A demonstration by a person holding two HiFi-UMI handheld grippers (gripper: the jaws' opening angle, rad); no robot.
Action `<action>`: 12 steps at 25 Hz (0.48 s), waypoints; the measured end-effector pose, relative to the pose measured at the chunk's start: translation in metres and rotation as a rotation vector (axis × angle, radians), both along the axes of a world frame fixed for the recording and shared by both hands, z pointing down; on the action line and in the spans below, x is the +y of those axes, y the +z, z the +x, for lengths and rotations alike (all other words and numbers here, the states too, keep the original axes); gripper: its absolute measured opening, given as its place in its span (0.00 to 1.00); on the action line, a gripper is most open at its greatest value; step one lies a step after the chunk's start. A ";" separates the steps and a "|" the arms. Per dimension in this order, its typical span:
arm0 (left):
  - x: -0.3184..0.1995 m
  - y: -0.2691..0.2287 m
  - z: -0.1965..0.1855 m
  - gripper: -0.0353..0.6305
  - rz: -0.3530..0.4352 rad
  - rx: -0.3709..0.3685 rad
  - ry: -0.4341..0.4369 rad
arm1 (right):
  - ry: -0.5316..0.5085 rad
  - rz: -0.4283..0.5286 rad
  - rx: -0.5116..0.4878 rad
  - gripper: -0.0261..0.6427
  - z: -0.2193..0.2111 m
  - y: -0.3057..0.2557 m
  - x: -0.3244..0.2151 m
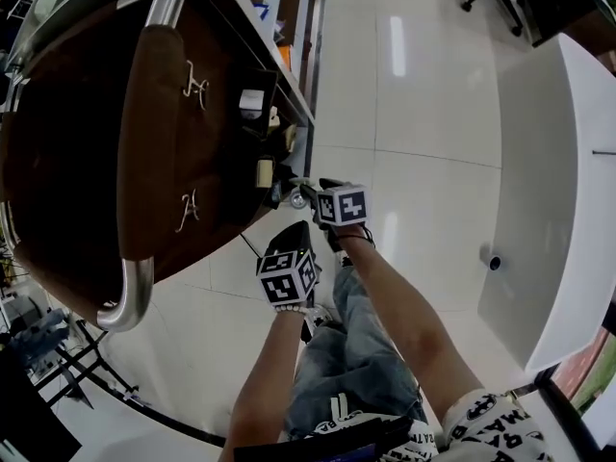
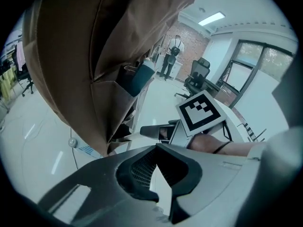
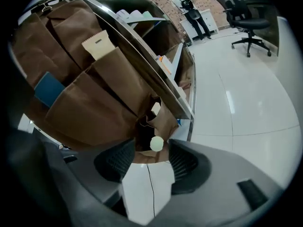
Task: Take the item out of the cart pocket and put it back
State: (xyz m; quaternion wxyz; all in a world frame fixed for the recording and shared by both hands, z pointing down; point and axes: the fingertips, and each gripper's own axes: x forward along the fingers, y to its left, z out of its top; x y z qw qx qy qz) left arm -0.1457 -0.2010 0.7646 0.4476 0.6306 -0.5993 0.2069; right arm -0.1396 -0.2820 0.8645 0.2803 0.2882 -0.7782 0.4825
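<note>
A cart [image 1: 152, 287] carries a brown fabric bag [image 1: 168, 142] with pockets along its side. In the right gripper view the pockets hold a cream card [image 3: 97, 44], a blue item [image 3: 47, 90] and a small cream round item [image 3: 157, 143] low down. My right gripper [image 3: 149, 159] is open and empty, pointing at that low pocket from a short way off. It appears in the head view as the right gripper [image 1: 308, 189] close to the cart's lower corner. My left gripper [image 2: 156, 148] is shut on nothing, with a dark teal item [image 2: 137, 78] in a pocket ahead. The left gripper [image 1: 296, 231] hangs just behind the right one.
The cart's chrome handle [image 1: 130, 301] curves at the near left, and a caster [image 1: 298, 200] sits by the right gripper. A white counter [image 1: 549, 191] runs along the right. An office chair [image 3: 246, 13] and a standing person [image 3: 191, 13] are far off. Glossy floor lies between.
</note>
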 end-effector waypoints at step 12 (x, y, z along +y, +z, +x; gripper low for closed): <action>-0.014 0.019 -0.018 0.06 -0.027 0.001 -0.035 | -0.124 -0.078 0.047 0.30 -0.034 0.033 -0.008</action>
